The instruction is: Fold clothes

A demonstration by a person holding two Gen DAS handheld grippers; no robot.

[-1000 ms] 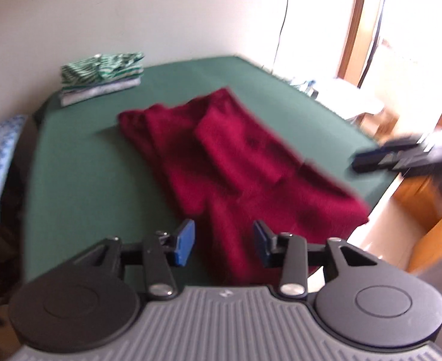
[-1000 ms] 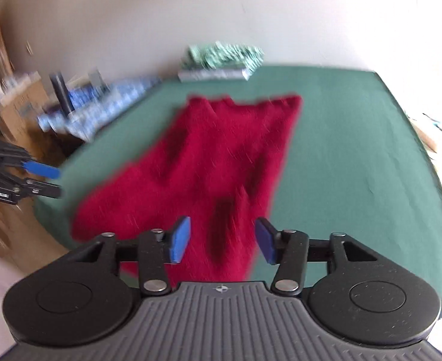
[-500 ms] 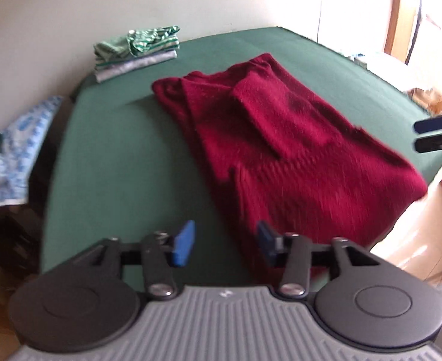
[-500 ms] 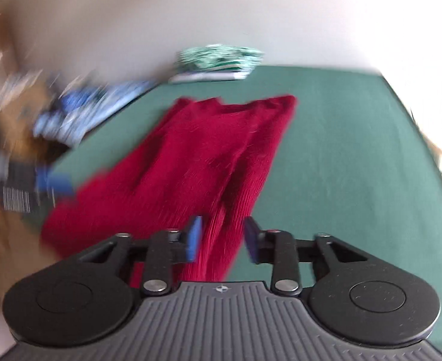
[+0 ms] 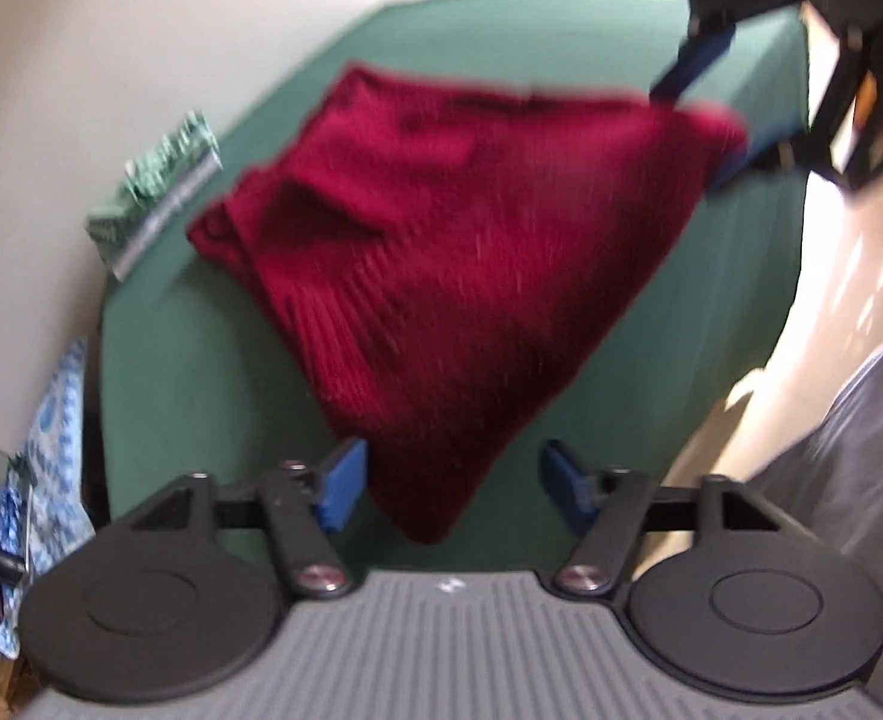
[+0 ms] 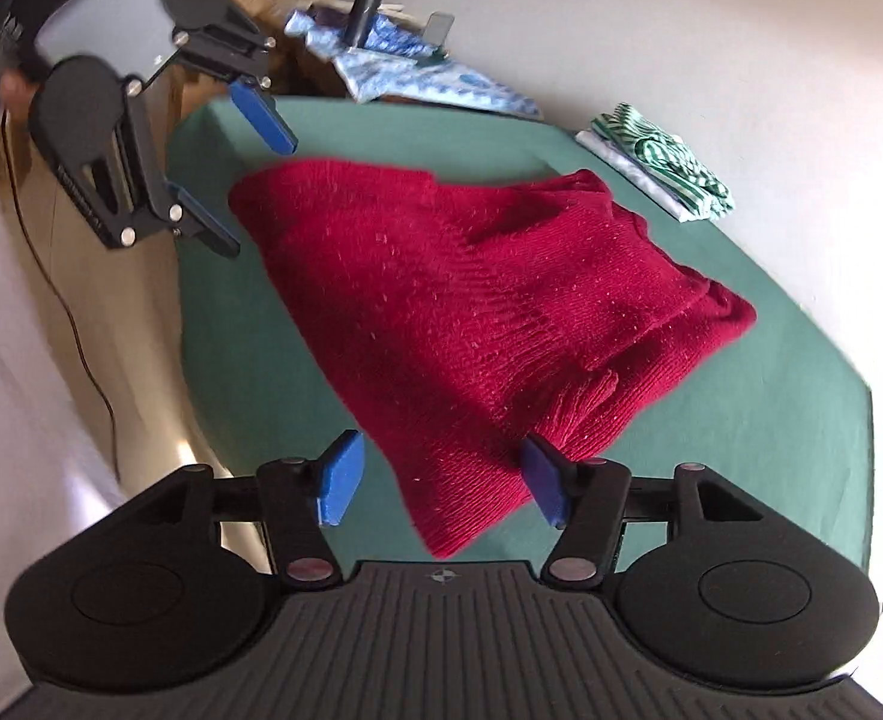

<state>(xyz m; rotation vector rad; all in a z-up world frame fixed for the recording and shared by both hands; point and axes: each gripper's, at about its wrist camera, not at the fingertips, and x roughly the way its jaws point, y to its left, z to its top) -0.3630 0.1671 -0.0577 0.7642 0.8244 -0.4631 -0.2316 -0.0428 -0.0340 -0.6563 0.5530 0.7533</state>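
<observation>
A green table (image 6: 741, 420) fills the room's corner. The red sweater (image 6: 471, 312) lies across its near edge, one corner between each gripper's spread fingers: left gripper (image 5: 453, 489), right gripper (image 6: 441, 483). Bare cloth surrounds it; folded clothes (image 6: 663, 162) sit at the far edge.

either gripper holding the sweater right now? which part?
Neither. Left gripper and right gripper are both open, each straddling a near corner of the sweater, not clamped.

Motion blur smears the red sweater (image 5: 459, 252) in the left wrist view; the right tool (image 5: 717, 114), beside its far corner, is cut off at the top edge.
</observation>
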